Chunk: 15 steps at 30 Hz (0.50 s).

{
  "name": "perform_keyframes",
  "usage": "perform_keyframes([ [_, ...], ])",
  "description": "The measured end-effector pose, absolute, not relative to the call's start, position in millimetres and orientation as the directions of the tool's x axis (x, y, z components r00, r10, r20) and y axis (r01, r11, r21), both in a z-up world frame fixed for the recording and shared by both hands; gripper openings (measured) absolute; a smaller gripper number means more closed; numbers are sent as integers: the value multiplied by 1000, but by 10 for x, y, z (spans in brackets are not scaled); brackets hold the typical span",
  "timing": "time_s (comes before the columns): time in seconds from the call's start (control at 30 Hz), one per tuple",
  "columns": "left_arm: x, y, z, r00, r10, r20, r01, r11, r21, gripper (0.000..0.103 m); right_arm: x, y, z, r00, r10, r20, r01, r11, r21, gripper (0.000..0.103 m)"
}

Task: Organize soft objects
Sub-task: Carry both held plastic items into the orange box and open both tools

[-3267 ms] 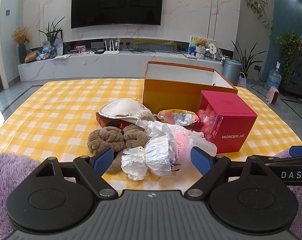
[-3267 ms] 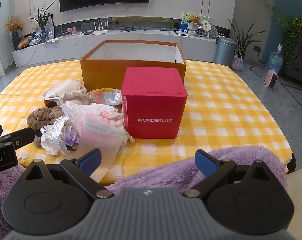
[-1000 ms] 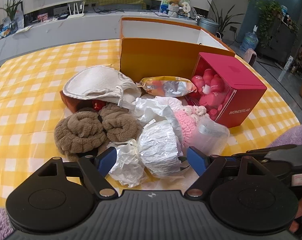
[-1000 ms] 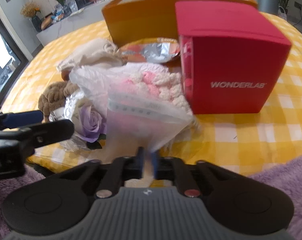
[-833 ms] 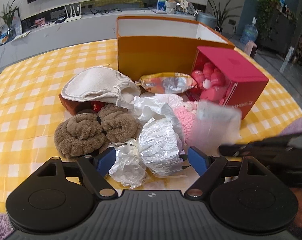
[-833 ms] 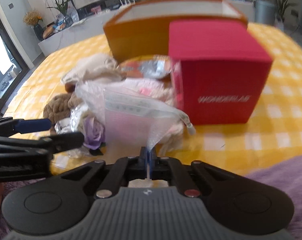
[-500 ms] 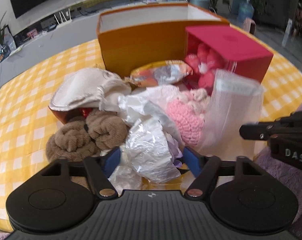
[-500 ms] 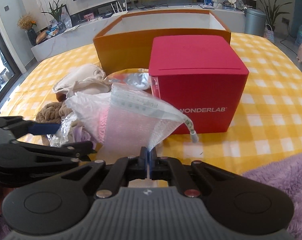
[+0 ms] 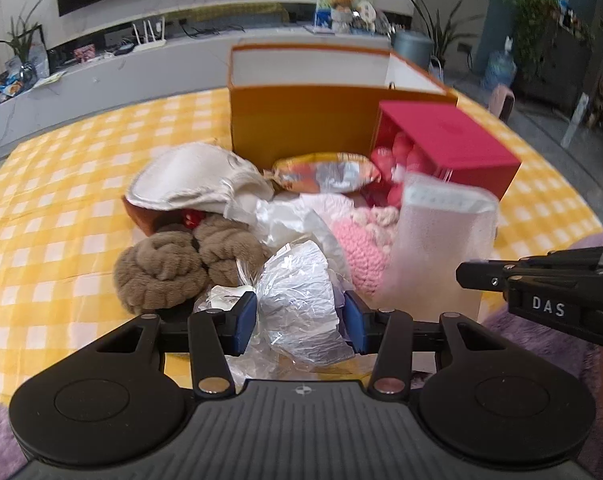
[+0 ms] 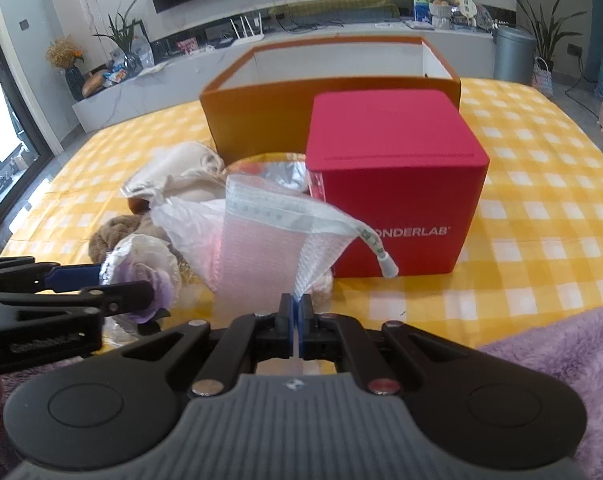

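In the left wrist view my left gripper (image 9: 299,322) is closing on a crinkly clear-wrapped purple flower (image 9: 301,308) at the near edge of the pile. Both blue pads touch the wrap. From the right wrist view the same flower (image 10: 145,276) sits between those fingers. My right gripper (image 10: 299,312) is shut on the bottom corner of a bubble-wrap zip bag (image 10: 261,248). It holds the bag upright above the pile, in front of the red box (image 10: 393,184). An open orange box (image 9: 301,120) stands behind.
On the yellow checked tablecloth (image 9: 61,220) lie a brown plush roll (image 9: 161,268), a cream pouch (image 9: 189,180), a foil snack packet (image 9: 325,172) and a pink knit piece (image 9: 365,248). A purple fuzzy blanket (image 10: 541,360) covers the near edge.
My left jaws have narrowed from wide open to touching the wrapped flower. My right gripper, still shut, has raised the bubble-wrap bag off the pile.
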<state>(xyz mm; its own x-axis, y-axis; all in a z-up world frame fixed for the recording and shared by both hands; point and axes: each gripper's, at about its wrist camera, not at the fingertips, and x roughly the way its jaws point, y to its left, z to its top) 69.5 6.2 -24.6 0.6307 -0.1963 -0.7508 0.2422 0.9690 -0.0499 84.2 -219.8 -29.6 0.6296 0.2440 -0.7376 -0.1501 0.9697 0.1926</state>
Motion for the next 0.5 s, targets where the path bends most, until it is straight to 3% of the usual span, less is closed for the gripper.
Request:
perform_keyframes([
  [0.5,760,45,420,716,-263,-646,308,950,-46,53,784,-2224,417,717,316,-622,-268,948,172,0],
])
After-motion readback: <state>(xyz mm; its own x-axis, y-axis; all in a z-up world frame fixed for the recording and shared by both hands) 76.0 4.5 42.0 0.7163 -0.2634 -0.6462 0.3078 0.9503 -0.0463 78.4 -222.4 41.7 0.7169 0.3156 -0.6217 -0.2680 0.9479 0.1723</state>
